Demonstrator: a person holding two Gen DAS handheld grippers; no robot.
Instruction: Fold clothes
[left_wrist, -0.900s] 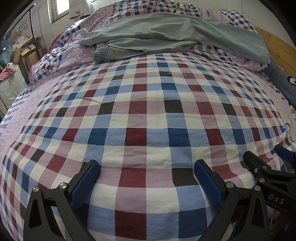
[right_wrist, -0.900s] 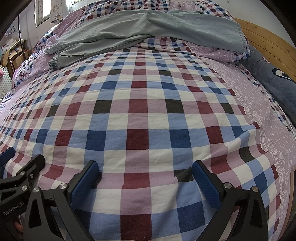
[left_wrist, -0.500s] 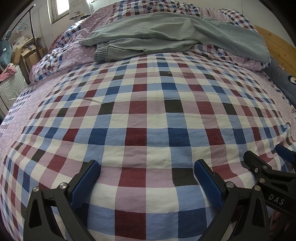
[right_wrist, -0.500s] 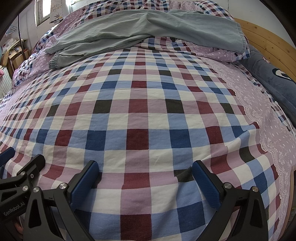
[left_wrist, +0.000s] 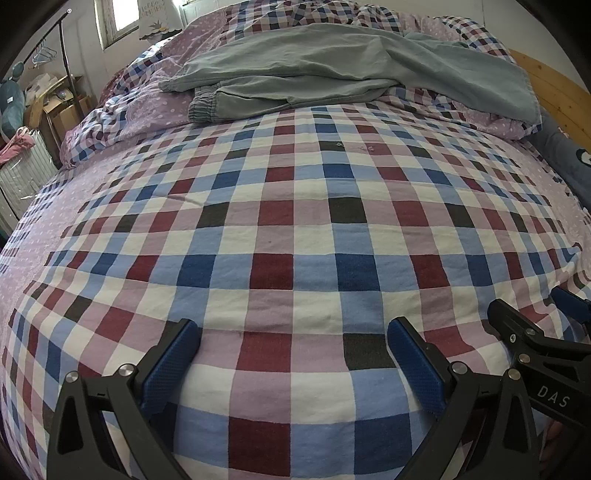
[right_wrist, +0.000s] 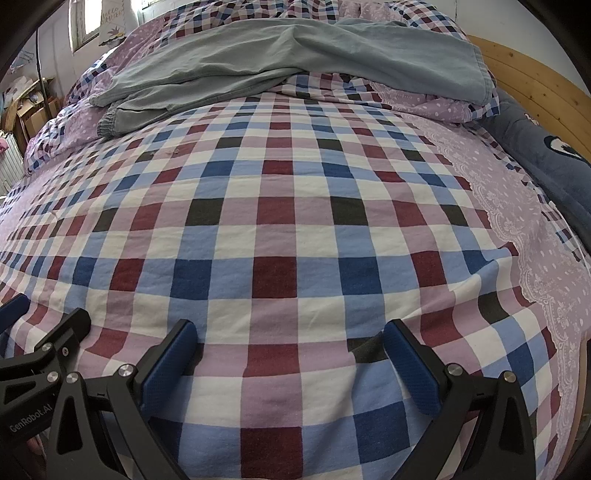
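Grey-green trousers (left_wrist: 332, 70) lie crumpled at the far end of the bed on the bunched quilt, an elastic cuff (left_wrist: 203, 107) towards the left; the right wrist view shows the same trousers (right_wrist: 288, 55). My left gripper (left_wrist: 293, 332) hovers open over the checked bedsheet (left_wrist: 295, 229) near its front edge, nothing between its blue pads. My right gripper (right_wrist: 290, 332) is open too, over the same bedsheet (right_wrist: 295, 229), empty. Each gripper shows at the edge of the other's view, side by side. Both are far from the trousers.
A wooden headboard (right_wrist: 535, 77) and a dark blue pillow (right_wrist: 546, 155) line the right side. A clothes rack (left_wrist: 62, 44), boxes and a white radiator (left_wrist: 22, 181) stand left of the bed. A lilac quilt (left_wrist: 140, 110) is heaped under the trousers.
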